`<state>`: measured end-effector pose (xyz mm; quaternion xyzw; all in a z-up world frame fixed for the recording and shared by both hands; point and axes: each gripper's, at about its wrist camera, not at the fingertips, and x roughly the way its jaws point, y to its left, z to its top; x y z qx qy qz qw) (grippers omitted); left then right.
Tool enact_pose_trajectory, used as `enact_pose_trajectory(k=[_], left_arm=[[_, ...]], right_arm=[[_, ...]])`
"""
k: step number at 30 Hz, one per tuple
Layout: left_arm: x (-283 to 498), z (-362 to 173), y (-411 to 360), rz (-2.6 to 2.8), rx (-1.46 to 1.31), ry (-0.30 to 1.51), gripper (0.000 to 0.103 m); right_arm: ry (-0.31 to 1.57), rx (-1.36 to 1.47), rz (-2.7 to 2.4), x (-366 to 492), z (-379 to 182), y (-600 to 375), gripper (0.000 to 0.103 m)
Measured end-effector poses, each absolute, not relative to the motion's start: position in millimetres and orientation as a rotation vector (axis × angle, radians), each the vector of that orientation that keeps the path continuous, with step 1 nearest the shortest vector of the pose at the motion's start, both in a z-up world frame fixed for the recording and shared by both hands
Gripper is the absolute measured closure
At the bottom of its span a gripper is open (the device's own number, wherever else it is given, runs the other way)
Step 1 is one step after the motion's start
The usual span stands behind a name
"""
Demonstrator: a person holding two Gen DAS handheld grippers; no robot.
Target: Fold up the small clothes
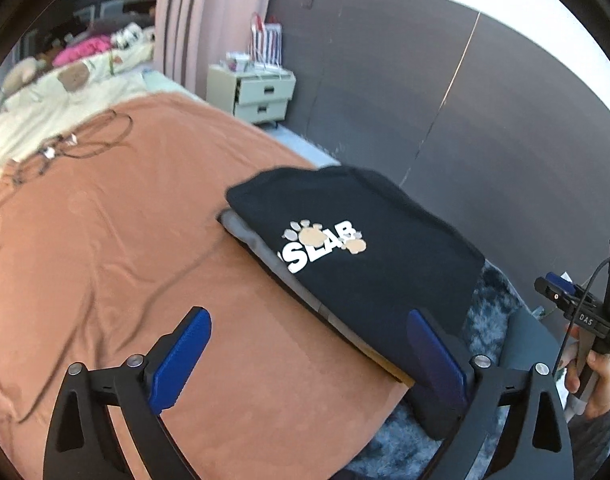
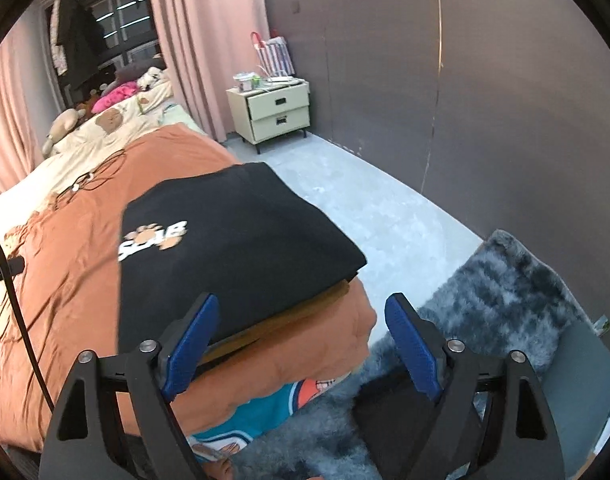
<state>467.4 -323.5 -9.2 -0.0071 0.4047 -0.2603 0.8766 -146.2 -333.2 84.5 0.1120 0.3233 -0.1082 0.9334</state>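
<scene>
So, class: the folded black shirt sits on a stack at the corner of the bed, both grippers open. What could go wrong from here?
1. The black shirt tops a stack at the corner of the bed; a nudge might tip it onto the grey rug.
2. The left hand-held gripper is open beside the stack, so closing might catch the grey garment below too.
3. The right hand-held gripper could rumple the fold.

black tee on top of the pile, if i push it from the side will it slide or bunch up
The black tee is soft folded cloth, so it would probably bunch or unfold. It lies on a grey garment at the bed's corner, so a hard push might send it floor-ward.
</scene>
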Motion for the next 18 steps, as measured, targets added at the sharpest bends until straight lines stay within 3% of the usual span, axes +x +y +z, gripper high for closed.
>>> enact_pose_trajectory(k=[7,18], left_arm=[[423,18,-292,-0.528,-0.046,0.797,0.001],[352,45,-245,-0.479,-0.071,0.701,0.001]], right_arm=[[0.627,0.226,-0.193,-191,99,-310,0.005],[0.565,0.200,-0.138,-240,110,-286,0.004]])
